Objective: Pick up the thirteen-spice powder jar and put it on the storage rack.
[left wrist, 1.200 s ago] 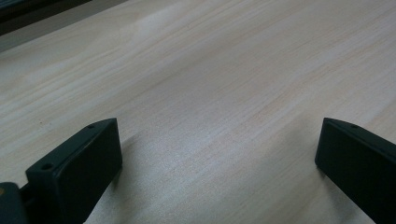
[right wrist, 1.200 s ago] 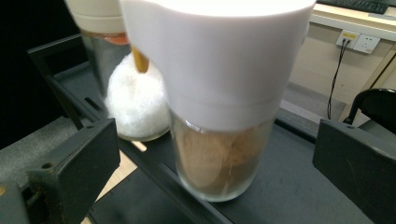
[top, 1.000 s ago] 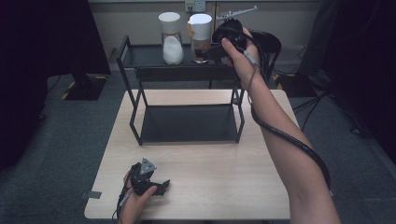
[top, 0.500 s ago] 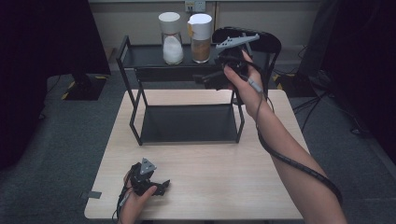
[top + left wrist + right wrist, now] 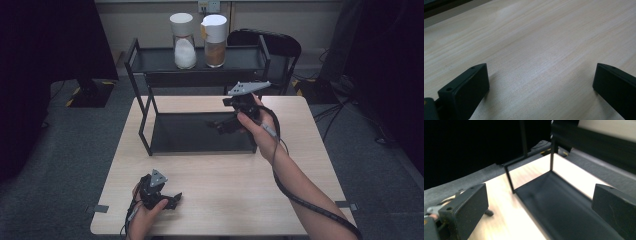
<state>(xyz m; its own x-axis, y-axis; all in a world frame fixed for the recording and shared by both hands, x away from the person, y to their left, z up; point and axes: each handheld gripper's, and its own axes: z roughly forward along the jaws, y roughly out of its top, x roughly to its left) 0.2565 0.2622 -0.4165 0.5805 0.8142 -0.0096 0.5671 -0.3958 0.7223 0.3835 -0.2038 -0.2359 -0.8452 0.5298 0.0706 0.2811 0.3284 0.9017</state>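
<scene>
1. The light wooden table (image 5: 300,165) fills the middle of the high view, its bare grain running under the left gripper's jaws in the left gripper view.
2. A black two-tier metal rack (image 5: 200,132) stands on the far half of the table; the right gripper view looks down along its lower shelf (image 5: 564,205).
3. The right gripper (image 5: 227,123), held in the person's right hand (image 5: 255,127), hovers above the right end of the lower shelf with its jaws spread wide and nothing between them.
4. The left gripper (image 5: 172,200) rests on the table near its front edge, jaws likewise wide apart and empty.
5. A jar of white grains (image 5: 183,42) and a jar of brown powder (image 5: 215,42) stand side by side on the top shelf, well apart from both grippers.
</scene>
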